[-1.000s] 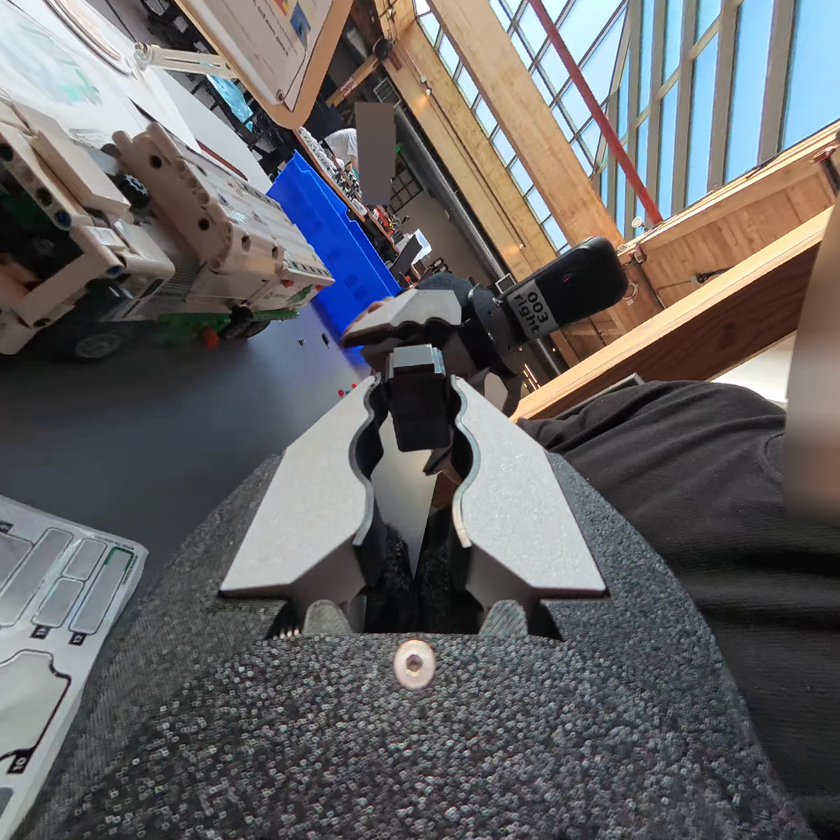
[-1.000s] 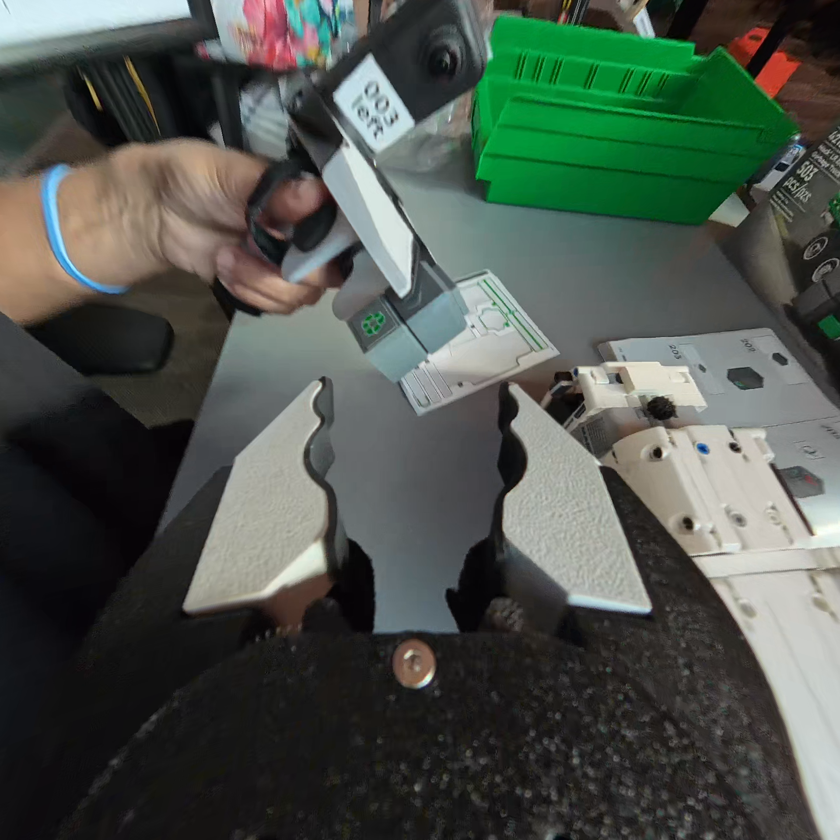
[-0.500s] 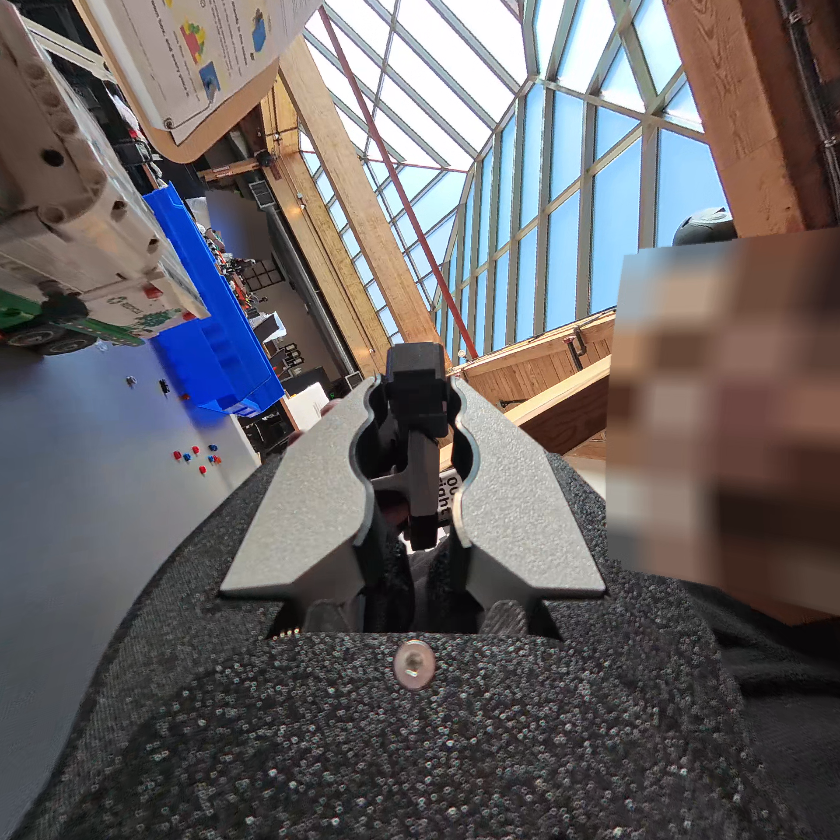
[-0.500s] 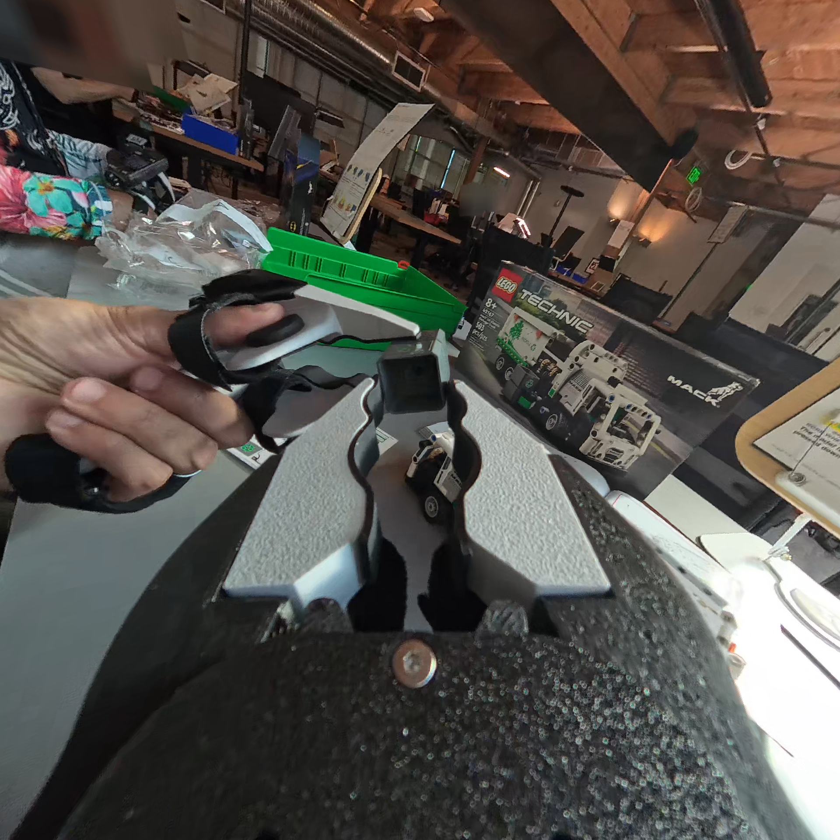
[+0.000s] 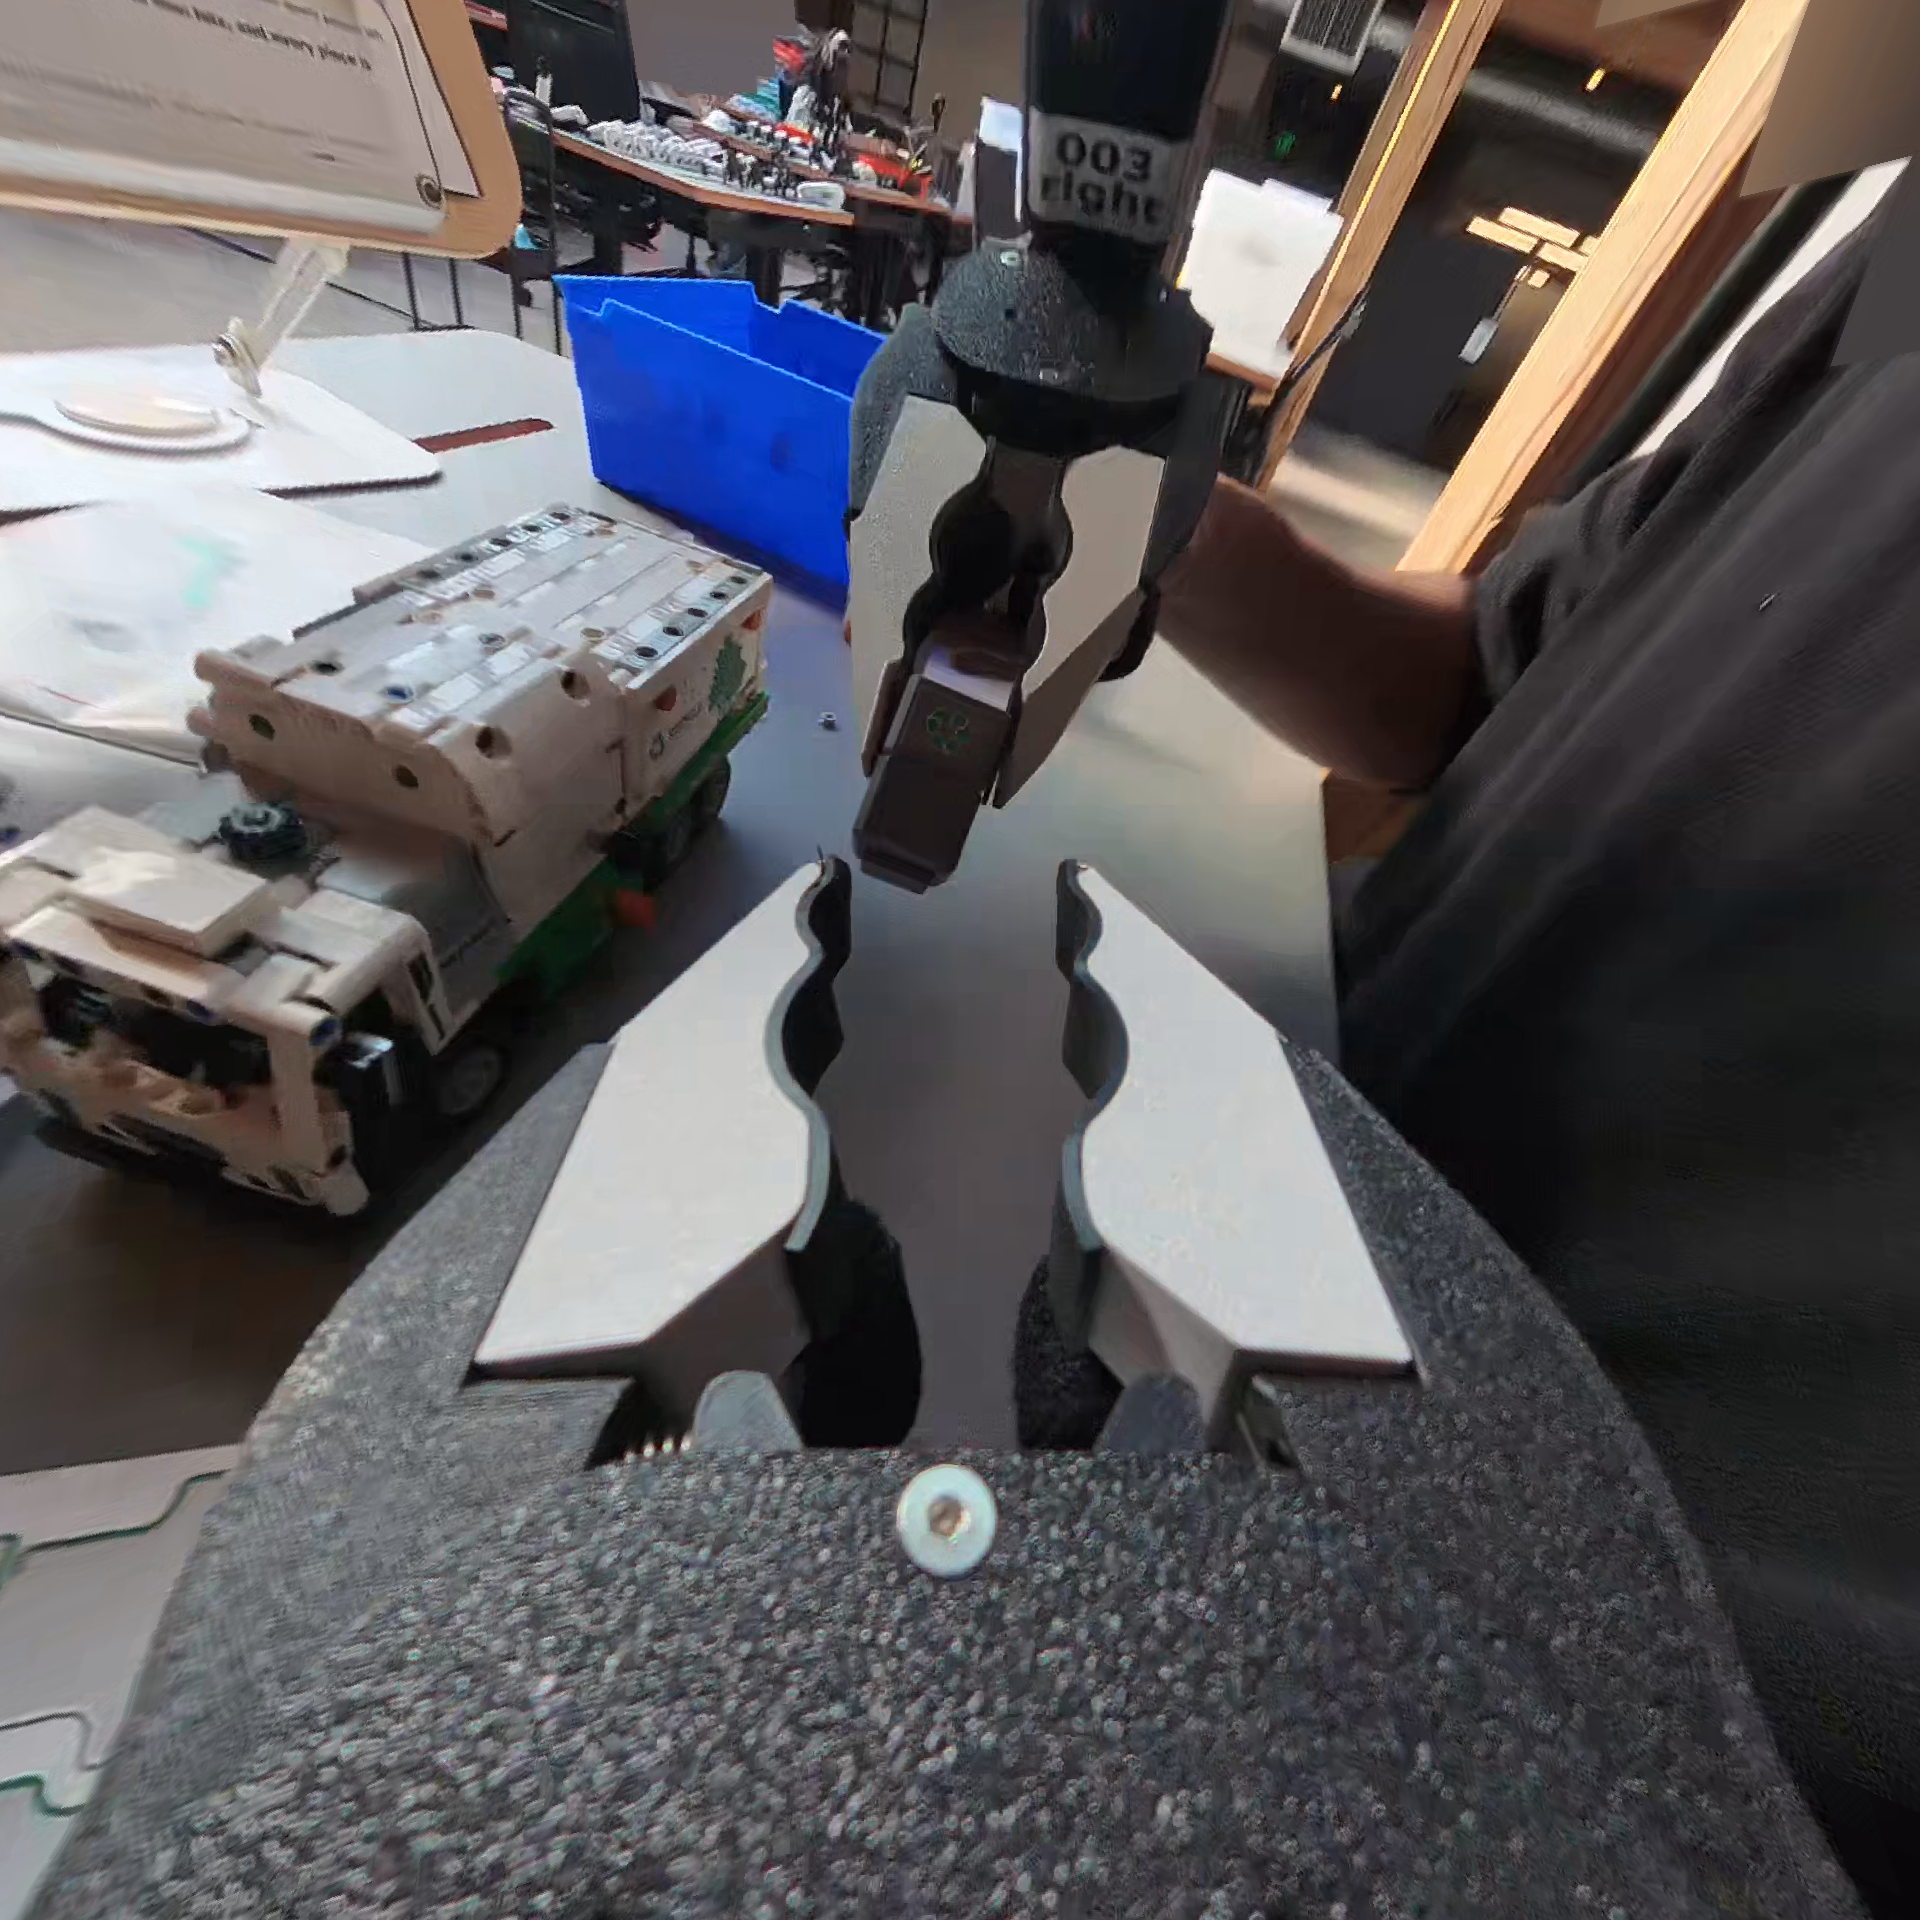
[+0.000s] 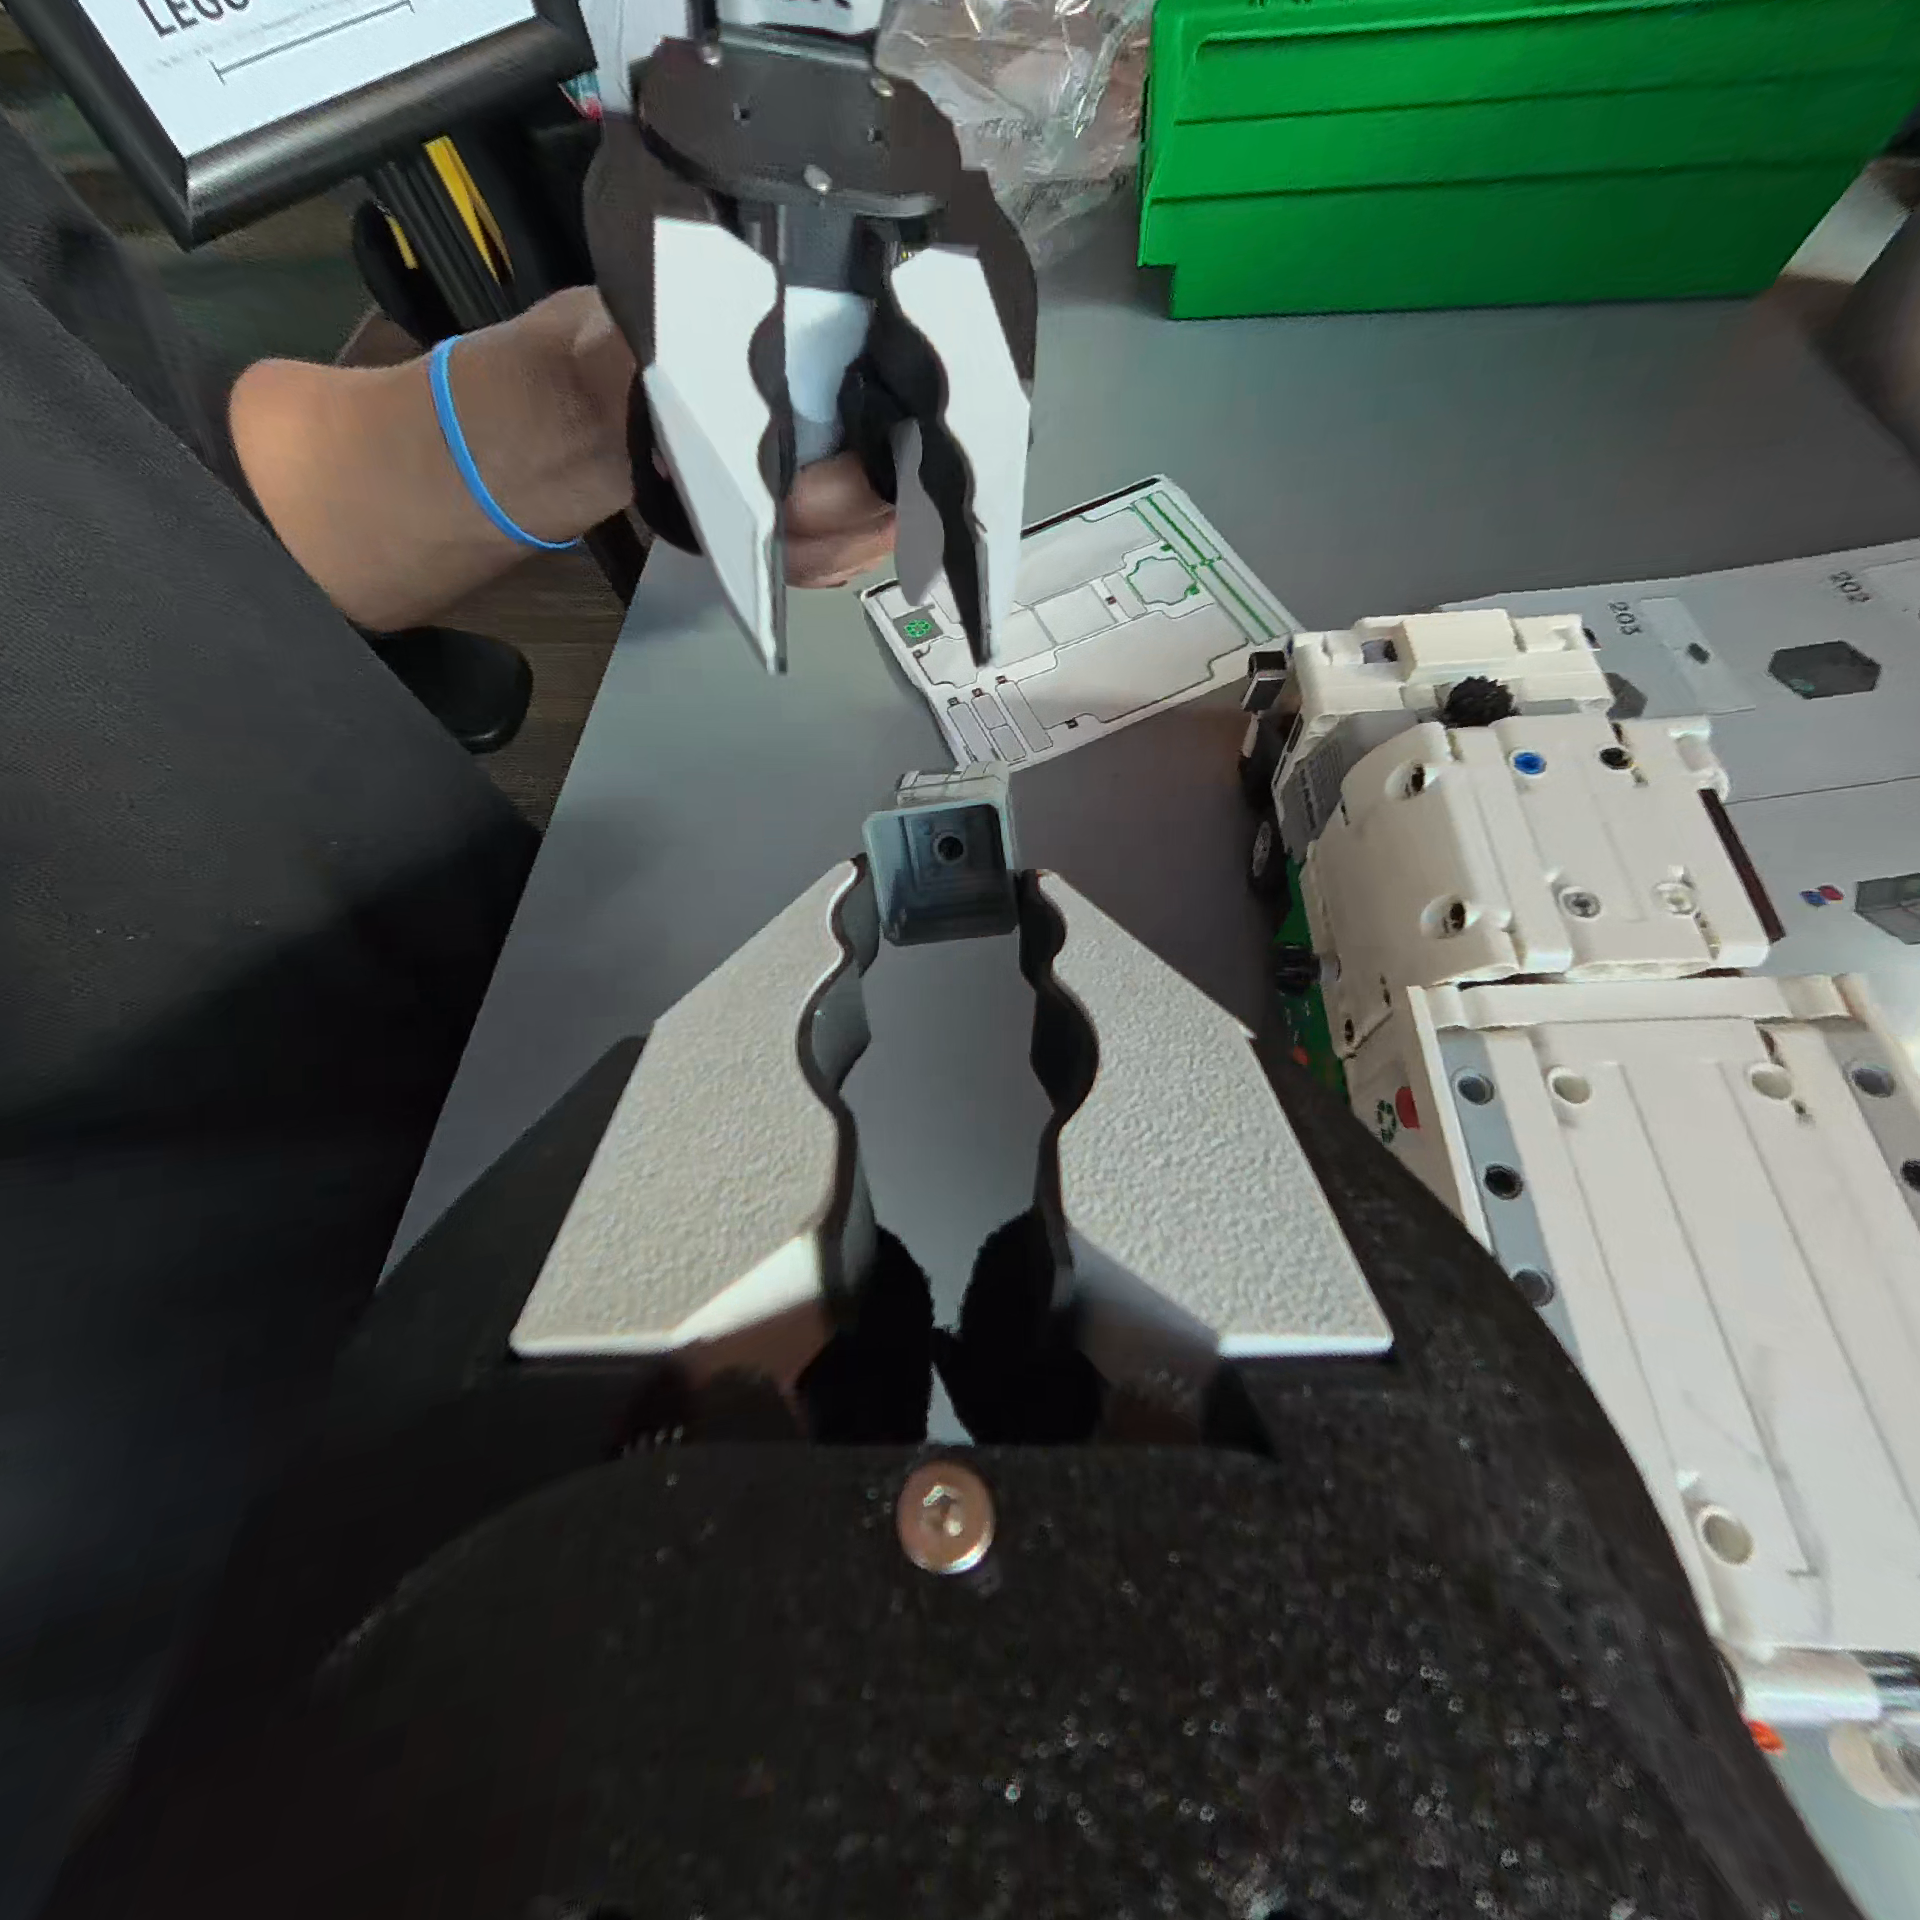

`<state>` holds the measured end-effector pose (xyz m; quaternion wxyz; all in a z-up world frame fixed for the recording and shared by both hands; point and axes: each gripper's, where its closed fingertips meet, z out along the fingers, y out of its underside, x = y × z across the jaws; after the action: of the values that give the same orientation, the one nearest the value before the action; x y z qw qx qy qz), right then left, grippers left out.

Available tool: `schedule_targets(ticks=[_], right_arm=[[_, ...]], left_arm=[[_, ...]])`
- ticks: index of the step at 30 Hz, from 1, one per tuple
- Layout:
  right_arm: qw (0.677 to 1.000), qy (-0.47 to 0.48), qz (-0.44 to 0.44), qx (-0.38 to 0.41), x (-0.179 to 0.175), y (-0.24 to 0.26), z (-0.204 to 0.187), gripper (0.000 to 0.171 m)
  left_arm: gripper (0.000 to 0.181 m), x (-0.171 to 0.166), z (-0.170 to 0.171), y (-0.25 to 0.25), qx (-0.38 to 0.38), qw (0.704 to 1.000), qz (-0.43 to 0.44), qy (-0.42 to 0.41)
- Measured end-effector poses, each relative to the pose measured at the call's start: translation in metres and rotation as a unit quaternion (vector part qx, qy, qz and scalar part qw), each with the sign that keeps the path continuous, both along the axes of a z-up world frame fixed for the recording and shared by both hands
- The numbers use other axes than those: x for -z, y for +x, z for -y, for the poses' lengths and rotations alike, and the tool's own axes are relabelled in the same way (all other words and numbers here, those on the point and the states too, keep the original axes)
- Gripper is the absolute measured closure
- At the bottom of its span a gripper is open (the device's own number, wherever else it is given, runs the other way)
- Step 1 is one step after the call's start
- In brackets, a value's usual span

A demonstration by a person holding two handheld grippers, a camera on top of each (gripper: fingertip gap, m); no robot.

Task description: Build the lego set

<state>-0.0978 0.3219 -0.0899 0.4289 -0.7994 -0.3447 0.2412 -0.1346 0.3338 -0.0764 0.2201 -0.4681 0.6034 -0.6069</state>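
Right wrist view shows the right hand-held gripper (image 6: 943,883) clamped on a small grey bin piece (image 6: 943,878) at its fingertips, above the near edge of the counter (image 6: 1455,436), while the left hand-held gripper (image 6: 878,649) hangs just beyond it, jaws parted and empty. The white and green lego truck (image 6: 1507,894) stands to the right, beside the sticker sheet (image 6: 1081,644). To seat the piece well, I judge the grip should stay square and firm, with the left hand-held gripper bracing the truck so it cannot roll.

Cut off or unreadable

White truck model (image 6: 1621,1091) runs off the right wrist view's right and lower edges; its cab (image 5: 177,997) is clipped at left in the left wrist view. Sticker sheet (image 5: 62,1621) is cut off bottom-left, and the sign board (image 5: 239,114) is blurred.
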Motion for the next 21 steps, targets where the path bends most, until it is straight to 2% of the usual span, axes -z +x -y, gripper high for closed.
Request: schedule_targets(ticks=[2, 4, 8, 10, 12, 15, 17, 21], right_arm=[[1.000, -0.001, 0.007, -0.021, 0.002, -0.001, 0.001, 0.145], [0.999, 0.007, 0.035, -0.041, 0.007, -0.003, 0.002, 0.146], [0.995, -0.004, 0.060, -0.079, 0.014, -0.008, 0.009, 0.146], [0.993, -0.013, 0.071, -0.089, 0.018, -0.008, 0.010, 0.146], [0.993, -0.019, 0.079, -0.088, 0.022, -0.007, 0.010, 0.146], [0.996, -0.013, 0.071, -0.048, 0.023, 0.002, 0.004, 0.143], [0.999, -0.015, 0.030, -0.001, 0.019, 0.006, 0.000, 0.127], [0.984, -0.005, -0.087, 0.154, 0.016, 0.015, -0.013, 0.117]], left_arm=[[0.141, 0.005, 0.006, 0.011, -0.020, 0.995, 0.011, 0.092], [0.137, 0.014, 0.014, 0.020, -0.020, 0.989, 0.000, 0.148], [0.140, 0.034, 0.025, 0.028, 0.005, 0.978, -0.045, 0.204], [0.154, 0.040, 0.028, 0.030, 0.014, 0.971, -0.054, 0.232], [0.155, 0.046, 0.027, 0.033, 0.014, 0.964, -0.065, 0.258], [0.156, 0.049, 0.021, 0.042, -0.025, 0.958, -0.069, 0.277], [0.156, 0.049, 0.017, 0.049, -0.072, 0.957, -0.058, 0.273], [0.157, 0.055, -0.002, 0.058, -0.199, 0.938, -0.058, 0.277]])
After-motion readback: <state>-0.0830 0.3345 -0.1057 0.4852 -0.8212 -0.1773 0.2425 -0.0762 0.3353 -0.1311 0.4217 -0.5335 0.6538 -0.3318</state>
